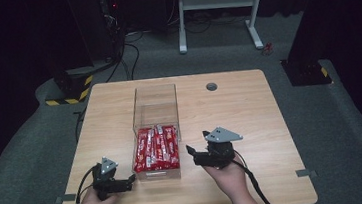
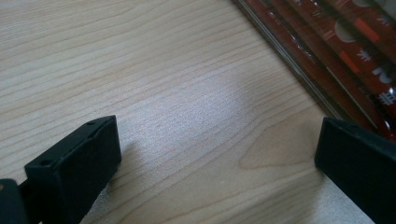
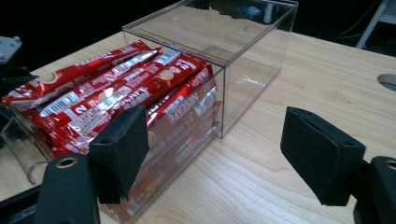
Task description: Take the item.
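At the near edge of the counter [image 1: 249, 105], two hands come in from below, each holding a gripper. The left gripper [image 1: 126, 181] sits low on the wood beside the near left corner of the box [image 1: 154, 104]. In the left gripper view its jaws stand wide apart with bare wood grain between them, and the box wall with red packets behind it runs just past the right jaw.

The right gripper [image 1: 192, 151] is held off the near right side of the box, its grey plate on top and its cable trailing back past the wrist. In the right gripper view its jaws are also wide apart, holding nothing; the box corner stands ahead between them, nearer the left jaw.

The box is clear plastic, long and open-topped, lying lengthwise away from the person, between the two grippers and beyond them. A clear divider crosses it about midway. The near compartment is packed with red packets [image 3: 107, 88]: long, glossy sticks with white lettering and barcodes, lying side by side and stacked, their tops rising about level with the rim. The far compartment shows bare counter through its walls.

Farther off, a round grey grommet [image 1: 211, 86] sits in the counter, beyond the right jaws. Past the counter lies grey carpet, with a white frame [image 1: 217, 0] standing on it.
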### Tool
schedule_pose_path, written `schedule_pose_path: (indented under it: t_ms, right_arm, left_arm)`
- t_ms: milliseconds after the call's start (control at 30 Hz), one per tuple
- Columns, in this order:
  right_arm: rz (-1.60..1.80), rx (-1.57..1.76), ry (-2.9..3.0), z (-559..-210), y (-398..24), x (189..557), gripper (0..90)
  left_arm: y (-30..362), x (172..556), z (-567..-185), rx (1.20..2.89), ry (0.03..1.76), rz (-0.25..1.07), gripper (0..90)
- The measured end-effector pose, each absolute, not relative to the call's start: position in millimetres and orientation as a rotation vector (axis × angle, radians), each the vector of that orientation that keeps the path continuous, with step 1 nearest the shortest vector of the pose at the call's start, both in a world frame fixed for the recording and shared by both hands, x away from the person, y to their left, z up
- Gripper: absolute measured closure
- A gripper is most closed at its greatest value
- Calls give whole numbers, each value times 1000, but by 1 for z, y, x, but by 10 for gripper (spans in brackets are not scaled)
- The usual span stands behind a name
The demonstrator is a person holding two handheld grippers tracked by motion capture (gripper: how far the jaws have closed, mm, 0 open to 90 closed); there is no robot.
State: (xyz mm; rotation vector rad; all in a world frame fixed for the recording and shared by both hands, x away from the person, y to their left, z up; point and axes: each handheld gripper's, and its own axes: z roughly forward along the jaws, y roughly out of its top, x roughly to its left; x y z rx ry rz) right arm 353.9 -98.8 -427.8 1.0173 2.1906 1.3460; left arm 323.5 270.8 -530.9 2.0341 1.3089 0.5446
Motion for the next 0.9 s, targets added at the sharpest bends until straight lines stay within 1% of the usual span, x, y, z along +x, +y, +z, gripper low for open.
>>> schedule_pose_path:
  t_ms: [733,900]
  right_arm:
    - [1422,935,2252,-421,-71,341,244]
    - [1427,926,2259,-423,-64,339,267]
  left_arm:
    - [271,324,-531,2039,1307,544,6]
    - [271,323,-531,2038,1308,544,6]
